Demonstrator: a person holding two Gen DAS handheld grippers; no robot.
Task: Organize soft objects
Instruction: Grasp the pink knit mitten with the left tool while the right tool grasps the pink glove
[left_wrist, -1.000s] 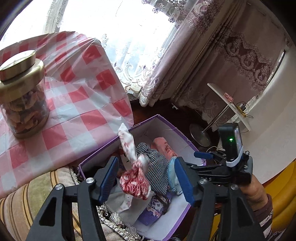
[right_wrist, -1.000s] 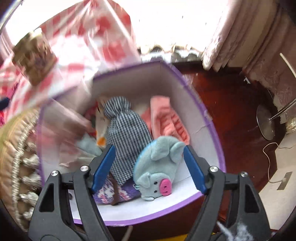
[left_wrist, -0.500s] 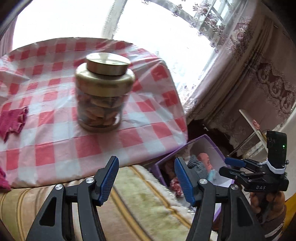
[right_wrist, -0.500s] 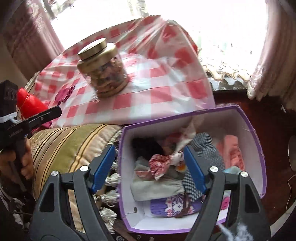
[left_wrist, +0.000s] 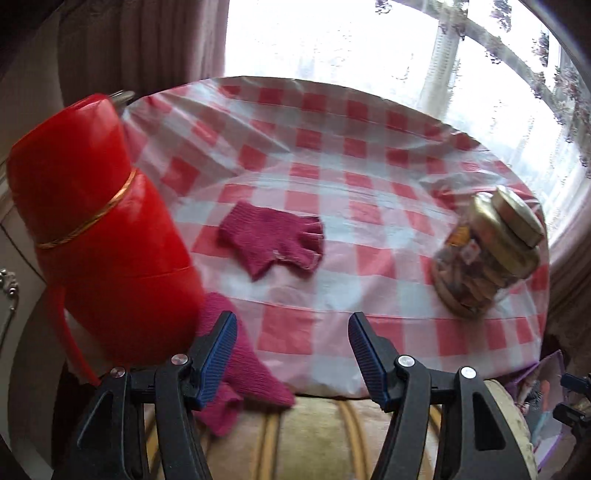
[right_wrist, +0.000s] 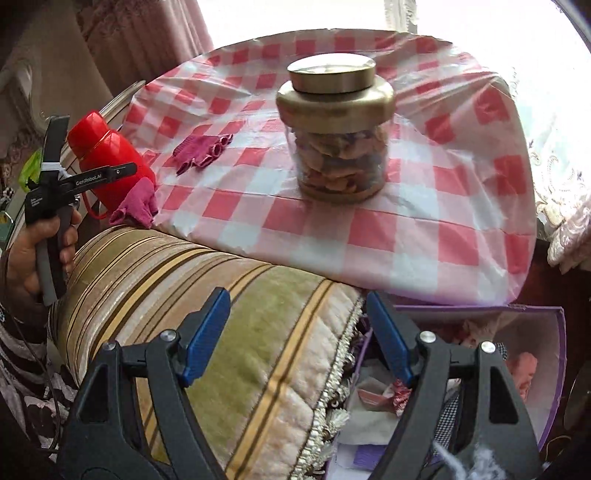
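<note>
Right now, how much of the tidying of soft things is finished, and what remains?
Done: the purple box already holds several soft items.

In hand: nothing; the left gripper and right gripper are both open and empty.

Left: two magenta gloves, one flat on the checked tablecloth, one at the table edge beside the red thermos. The left gripper is nearest that one.

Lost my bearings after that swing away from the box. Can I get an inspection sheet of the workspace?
Surface: round table under red-checked plastic cover.
Job's things: one magenta glove flat mid-table; second magenta glove draped over table edge beside the flask; purple box holding soft items.
Clutter: red flask; gold-lidded jar.
Grippers: left gripper open, empty; right gripper open, empty.
Cables: nothing seen.
Surroundings: striped cushion, window, curtains.
</note>
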